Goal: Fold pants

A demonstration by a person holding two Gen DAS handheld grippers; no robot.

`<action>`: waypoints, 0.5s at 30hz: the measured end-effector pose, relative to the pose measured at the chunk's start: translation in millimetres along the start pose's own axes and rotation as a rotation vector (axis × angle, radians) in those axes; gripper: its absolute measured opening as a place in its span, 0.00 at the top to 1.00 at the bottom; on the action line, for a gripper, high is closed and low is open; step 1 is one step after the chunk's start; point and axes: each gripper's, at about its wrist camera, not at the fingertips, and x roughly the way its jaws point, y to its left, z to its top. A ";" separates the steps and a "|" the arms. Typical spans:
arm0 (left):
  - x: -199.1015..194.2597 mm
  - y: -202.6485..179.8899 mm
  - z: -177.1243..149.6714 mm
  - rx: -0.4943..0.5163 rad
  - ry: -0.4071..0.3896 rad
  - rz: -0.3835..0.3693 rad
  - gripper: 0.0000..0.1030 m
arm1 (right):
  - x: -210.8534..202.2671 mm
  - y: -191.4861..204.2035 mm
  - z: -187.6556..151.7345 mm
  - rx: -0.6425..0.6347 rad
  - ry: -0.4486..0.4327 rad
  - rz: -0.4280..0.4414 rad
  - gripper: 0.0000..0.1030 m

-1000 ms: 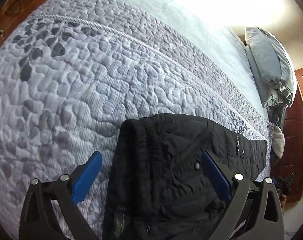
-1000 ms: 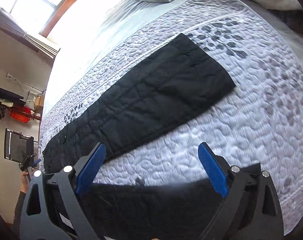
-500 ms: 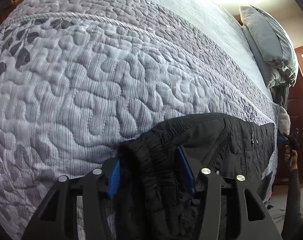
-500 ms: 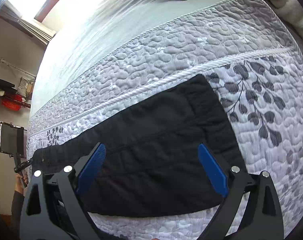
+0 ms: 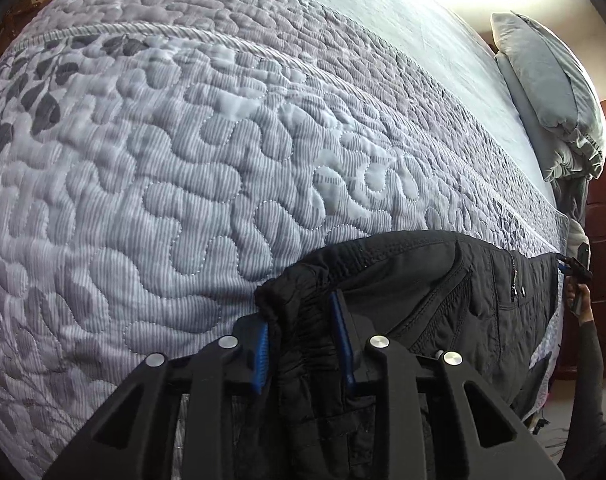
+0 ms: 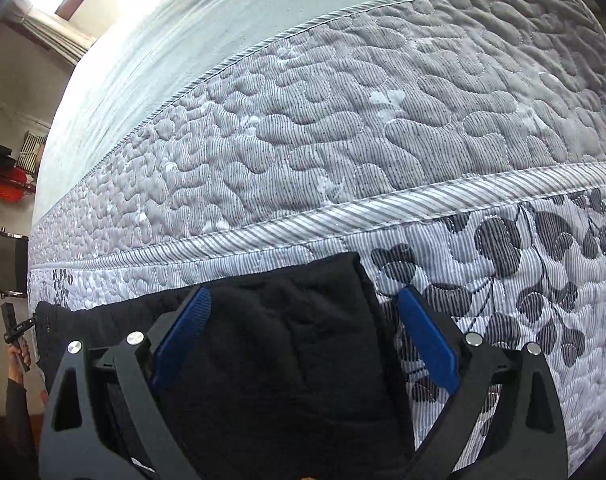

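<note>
Black pants [image 5: 443, 280] lie stretched along the near edge of a grey quilted bed [image 5: 183, 160]. My left gripper [image 5: 301, 340] points steeply down at the waist end. Its jaws are closing, and the blue pads pinch the bunched elastic waistband between them. In the right wrist view the leg end of the pants [image 6: 271, 320] lies flat on the quilt [image 6: 343, 120]. My right gripper [image 6: 303, 340] hangs low over it with jaws wide. One pad is over the cloth, the other just past the hem corner, and neither presses on anything.
Grey pillows [image 5: 543, 80] are piled at the head of the bed. The quilt's corded seam [image 6: 383, 208] runs just beyond the pants. The bed's edge drops off close to both grippers. A sleeved hand [image 5: 583, 320] shows at the far end.
The left jaws went from wide apart to pinching the waistband. The right gripper dropped and moved along the pants to the leg end, staying open.
</note>
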 end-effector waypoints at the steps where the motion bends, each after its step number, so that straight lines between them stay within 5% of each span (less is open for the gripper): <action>1: 0.0 0.2 -0.5 -0.002 -0.003 0.005 0.73 | -3.0 -0.4 -1.6 -0.012 -0.012 0.025 0.15; 2: -0.3 0.1 -1.4 -0.001 -0.007 0.013 0.73 | -5.1 -1.0 -1.9 -0.019 -0.012 0.051 0.48; 5: -3.4 -6.5 -5.0 0.004 -0.032 0.043 0.77 | -15.3 0.3 -6.0 -0.041 -0.038 0.073 0.88; 6: -6.0 -9.7 -6.0 0.010 -0.046 0.061 0.87 | -19.4 0.3 -7.8 -0.042 -0.049 0.064 0.89; 15: -60.3 -24.4 -13.6 0.008 -0.202 0.071 0.87 | -104.9 9.7 -38.8 -0.042 -0.216 0.041 0.94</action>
